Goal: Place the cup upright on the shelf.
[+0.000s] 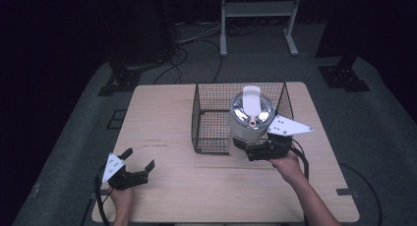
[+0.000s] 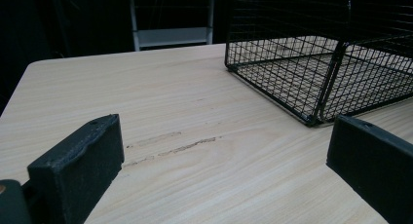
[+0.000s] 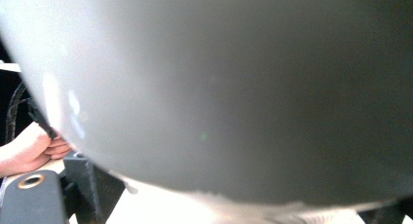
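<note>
Right gripper (image 1: 255, 150) clamps white jug (image 1: 250, 119), held above wire basket (image 1: 206, 119) near rim.
Left gripper (image 1: 138, 165) wide open, empty; bare table (image 2: 195, 112) ahead, basket edge beyond its right jaw.

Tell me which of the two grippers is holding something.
The right gripper: it grips a white-lidded container at the wire basket. The left gripper is open over bare table.

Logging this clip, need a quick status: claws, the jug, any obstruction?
Right claw shut on white jug, held up over wire basket front edge. Left claw open, low over table. Nothing blocking.
</note>
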Available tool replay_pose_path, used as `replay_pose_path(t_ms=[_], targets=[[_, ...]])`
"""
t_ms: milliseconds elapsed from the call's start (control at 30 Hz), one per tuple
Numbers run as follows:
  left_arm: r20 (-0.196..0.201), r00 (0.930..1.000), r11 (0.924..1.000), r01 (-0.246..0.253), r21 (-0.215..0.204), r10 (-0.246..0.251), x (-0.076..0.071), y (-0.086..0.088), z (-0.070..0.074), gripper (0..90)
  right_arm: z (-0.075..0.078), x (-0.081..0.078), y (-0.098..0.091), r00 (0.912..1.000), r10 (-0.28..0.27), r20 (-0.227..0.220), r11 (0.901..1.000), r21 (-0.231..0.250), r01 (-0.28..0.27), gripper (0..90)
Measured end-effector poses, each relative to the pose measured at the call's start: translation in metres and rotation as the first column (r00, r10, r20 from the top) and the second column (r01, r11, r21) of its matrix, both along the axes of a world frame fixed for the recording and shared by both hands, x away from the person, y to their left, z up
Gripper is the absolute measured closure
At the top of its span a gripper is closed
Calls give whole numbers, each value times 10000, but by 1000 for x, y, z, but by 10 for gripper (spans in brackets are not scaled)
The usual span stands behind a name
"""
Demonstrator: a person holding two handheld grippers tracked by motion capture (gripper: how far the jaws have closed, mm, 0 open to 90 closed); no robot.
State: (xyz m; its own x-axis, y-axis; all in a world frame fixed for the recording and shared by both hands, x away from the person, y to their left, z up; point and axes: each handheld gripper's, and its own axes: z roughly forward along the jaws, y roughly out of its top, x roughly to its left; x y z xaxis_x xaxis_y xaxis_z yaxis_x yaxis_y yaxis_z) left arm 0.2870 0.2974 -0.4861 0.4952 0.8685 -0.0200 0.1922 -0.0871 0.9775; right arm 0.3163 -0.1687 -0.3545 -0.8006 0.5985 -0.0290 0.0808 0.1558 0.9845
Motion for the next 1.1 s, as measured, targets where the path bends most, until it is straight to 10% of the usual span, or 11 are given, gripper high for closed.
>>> replay_pose_path(t_ms=[1100], targets=[[17, 10000, 10000, 55, -60, -55, 0, 1, 0, 0, 19, 104, 47, 9991, 82, -425, 9992, -395, -99, 95]])
